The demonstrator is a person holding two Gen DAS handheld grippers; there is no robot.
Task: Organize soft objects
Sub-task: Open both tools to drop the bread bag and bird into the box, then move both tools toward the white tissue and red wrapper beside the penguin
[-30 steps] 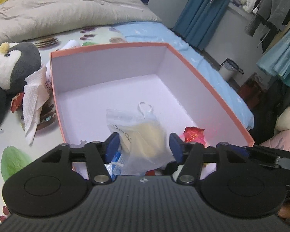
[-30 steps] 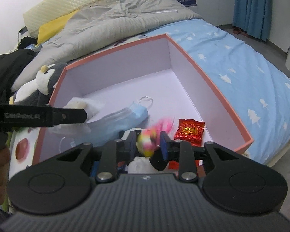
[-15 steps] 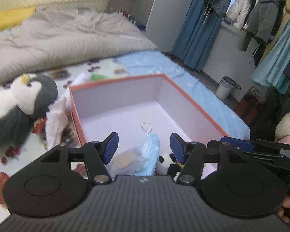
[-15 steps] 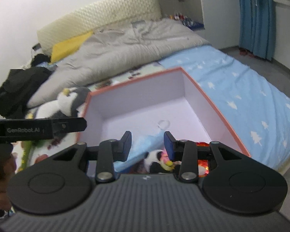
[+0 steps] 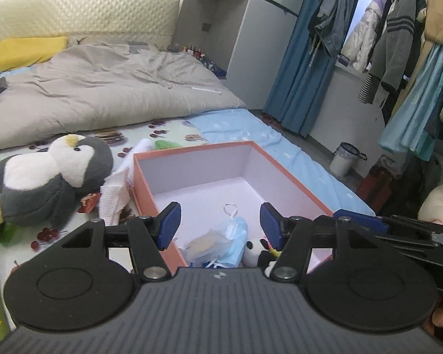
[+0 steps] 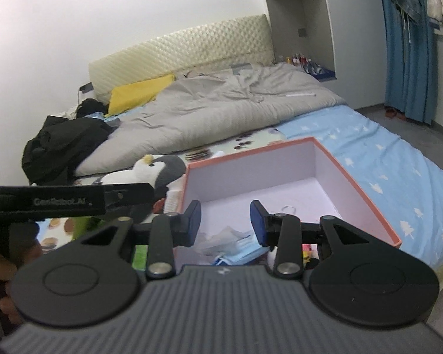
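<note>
Both empty: left gripper jaws apart, right gripper jaws apart | face masks lie in orange box, 6 o'clock corner | between picks | next: penguin plush, 10 o'clock, outside box

We see only part of the box's contents, the small panda toy and blue face masks half hidden behind the left gripper's body.
</note>
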